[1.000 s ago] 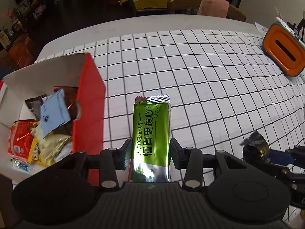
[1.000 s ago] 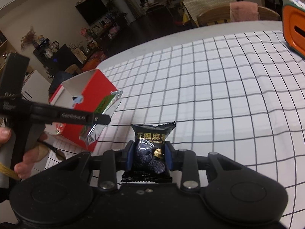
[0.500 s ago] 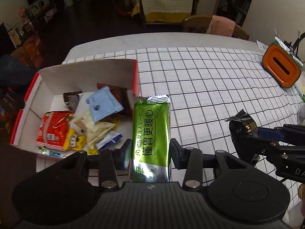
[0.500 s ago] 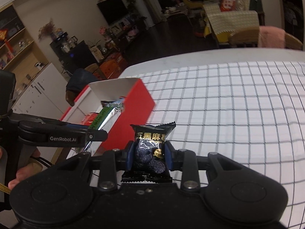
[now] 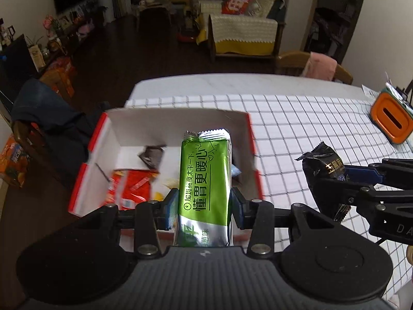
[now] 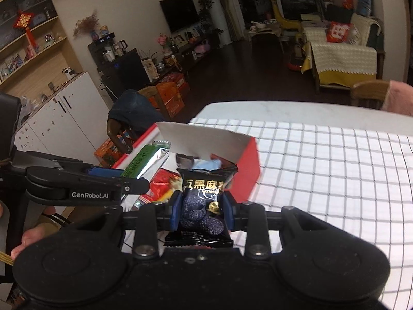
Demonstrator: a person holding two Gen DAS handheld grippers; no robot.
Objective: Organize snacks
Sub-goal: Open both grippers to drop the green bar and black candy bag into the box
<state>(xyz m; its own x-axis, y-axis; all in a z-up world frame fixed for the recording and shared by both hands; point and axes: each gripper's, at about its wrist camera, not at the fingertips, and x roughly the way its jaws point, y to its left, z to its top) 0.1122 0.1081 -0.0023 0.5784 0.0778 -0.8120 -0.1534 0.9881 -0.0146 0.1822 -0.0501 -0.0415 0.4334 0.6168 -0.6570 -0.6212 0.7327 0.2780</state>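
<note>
Jaws of my left gripper [image 5: 204,204] pinch the green bar [image 5: 205,178], long axis pointing ahead, hanging over the box [image 5: 251,139]. Right gripper [image 6: 200,205] grips the black pouch [image 6: 204,201], beside the box rim; left looks nearer to drop.

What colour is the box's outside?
Red, white inside; the box shows it best in the right wrist view.

It was a home's living-dining room: a wall television [image 6: 179,13], a sofa [image 5: 242,35] under a crocheted throw, shelves [image 6: 28,41] of ornaments, and a bench [image 6: 335,160] spread with a checked cloth, wooden chairs [image 5: 294,63] beside it.
</note>
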